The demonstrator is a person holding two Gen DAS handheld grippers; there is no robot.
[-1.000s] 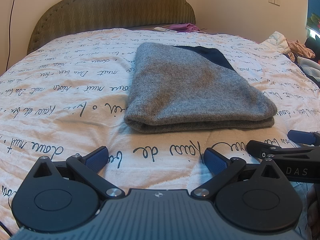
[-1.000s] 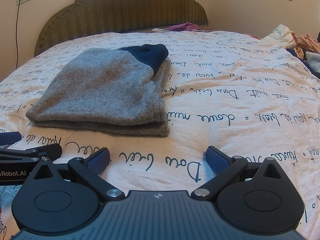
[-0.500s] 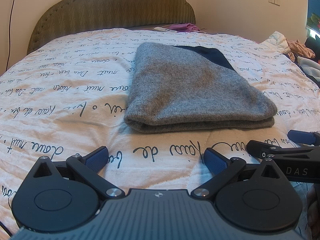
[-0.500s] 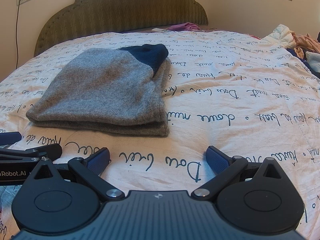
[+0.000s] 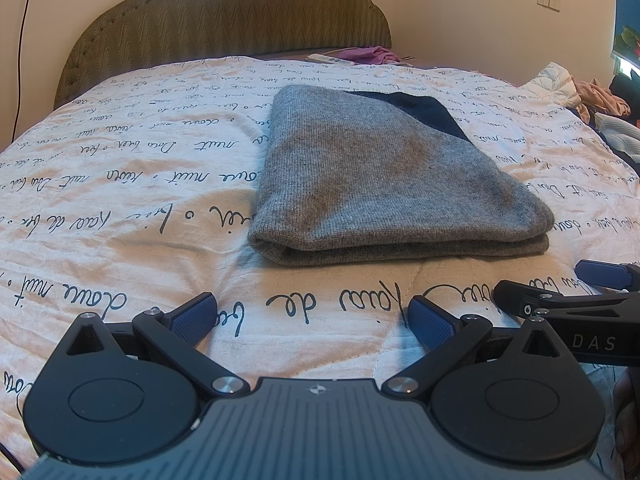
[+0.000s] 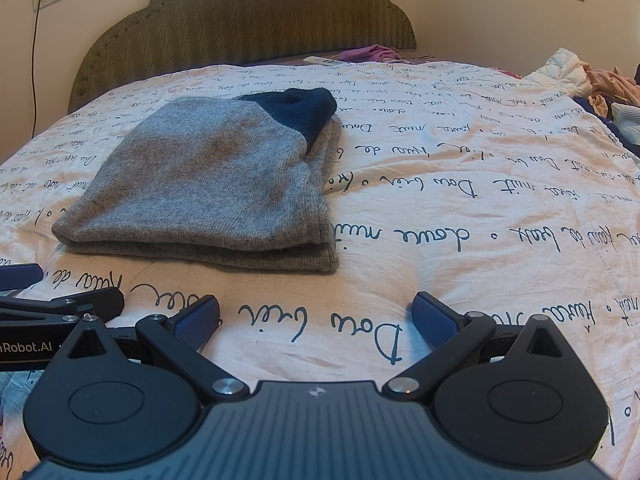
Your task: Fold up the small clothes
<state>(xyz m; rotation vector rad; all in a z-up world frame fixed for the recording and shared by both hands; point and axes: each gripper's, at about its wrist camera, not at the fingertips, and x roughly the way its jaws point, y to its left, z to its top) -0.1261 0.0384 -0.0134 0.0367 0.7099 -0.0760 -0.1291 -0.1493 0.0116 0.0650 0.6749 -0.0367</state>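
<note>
We hold the left tongs (image 5: 312,314) and right tongs (image 6: 316,314) spread apart and empty near the bed's (image 5: 120,200) foot edge, the grey garment (image 5: 380,176) lying folded mid-bed, so we judge it done, with another piece next.

The folded garment (image 5: 384,176) lay on the bedspread (image 5: 120,200), ahead of both grippers. The left gripper (image 5: 312,316) sat just beside the right gripper (image 6: 316,316), on its left. The headboard (image 5: 240,16) stood behind; a clothes pile (image 6: 592,80) lay far right.
</note>
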